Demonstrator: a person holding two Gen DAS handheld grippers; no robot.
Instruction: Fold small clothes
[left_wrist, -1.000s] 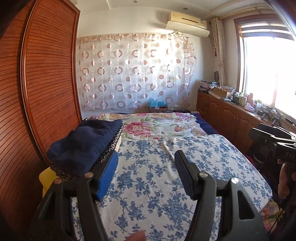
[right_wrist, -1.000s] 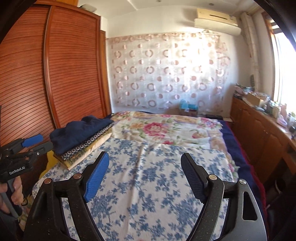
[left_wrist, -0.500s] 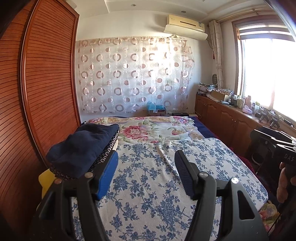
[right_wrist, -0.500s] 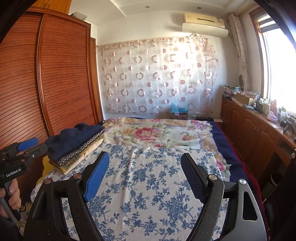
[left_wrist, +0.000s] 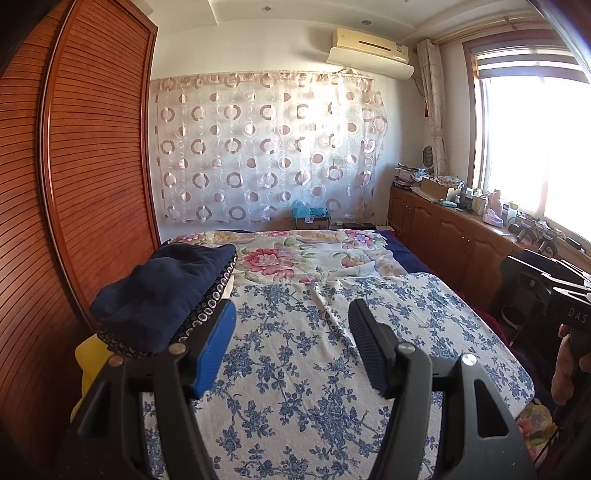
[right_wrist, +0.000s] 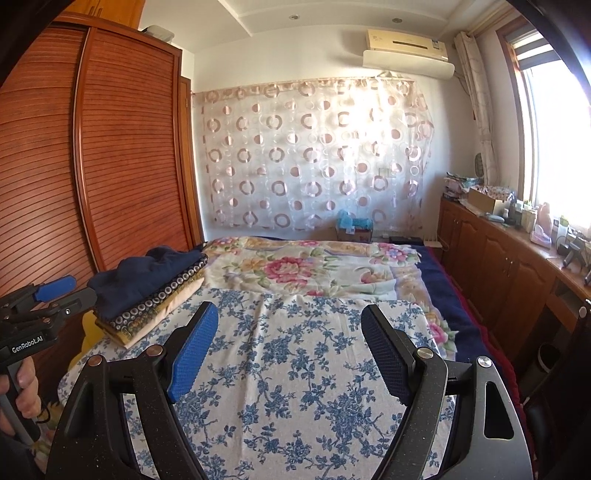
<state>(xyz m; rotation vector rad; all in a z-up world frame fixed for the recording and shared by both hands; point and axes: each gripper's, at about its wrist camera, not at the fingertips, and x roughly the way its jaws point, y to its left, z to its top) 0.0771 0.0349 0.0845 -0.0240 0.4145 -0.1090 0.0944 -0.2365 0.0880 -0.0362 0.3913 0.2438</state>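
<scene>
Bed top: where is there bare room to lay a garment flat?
The blue-flowered cloth is free, from the clothes stack at its left edge across to its right edge. The rose-print sheet behind is bare too. Only that left corner is crowded.

Both views look from the foot end of the bed, tilted slightly down, along its length toward the patterned curtain (left_wrist: 266, 147) on the far wall. The left view sits nearer the wooden wardrobe (left_wrist: 92, 177), close behind the pile of folded clothes (left_wrist: 166, 291). The right view sits further toward the window side. Both share the blue flowered sheet (right_wrist: 295, 369), pile, curtain and air conditioner (right_wrist: 406, 51).
</scene>
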